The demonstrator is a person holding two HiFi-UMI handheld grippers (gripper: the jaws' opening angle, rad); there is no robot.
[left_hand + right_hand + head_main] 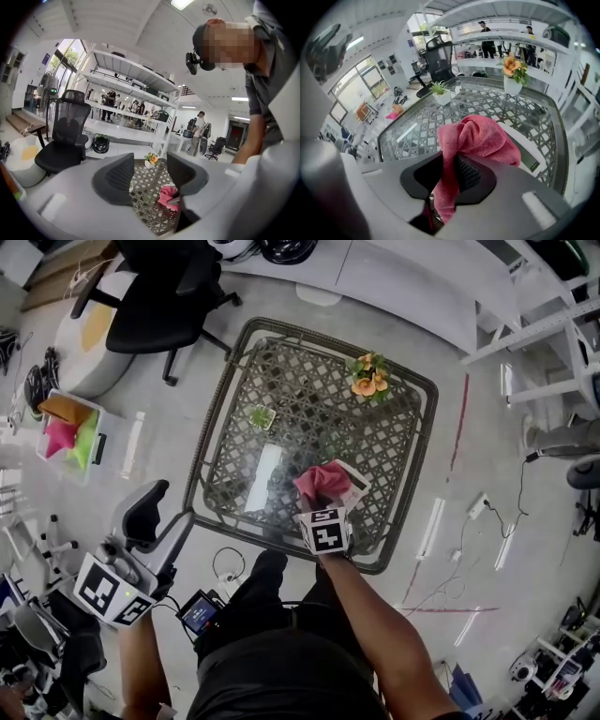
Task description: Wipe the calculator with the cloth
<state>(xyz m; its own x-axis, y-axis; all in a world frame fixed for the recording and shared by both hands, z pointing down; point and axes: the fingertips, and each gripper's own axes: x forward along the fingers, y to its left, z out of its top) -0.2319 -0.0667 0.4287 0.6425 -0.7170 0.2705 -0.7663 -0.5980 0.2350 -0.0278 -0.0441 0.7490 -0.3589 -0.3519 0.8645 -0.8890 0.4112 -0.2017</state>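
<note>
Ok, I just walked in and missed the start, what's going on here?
A person holds a gripper in each hand. The right gripper is shut on a pink cloth, held over the white calculator on the lattice table. The left gripper is open and empty, off to the table's side.

- pink: cloth (pixel 480 136) between the fingers of the right gripper (pixel 449 176)
- white: calculator (pixel 533 149) just beyond the fingers
- grey lattice: table (pixel 487 101) beneath the fingers
- orange: flowers (pixel 512 63)

A lattice table (pixel 309 399) bears an orange flower pot (pixel 370 376) and a small green plant (pixel 262 416), a black office chair (pixel 159 306) nearby.
</note>
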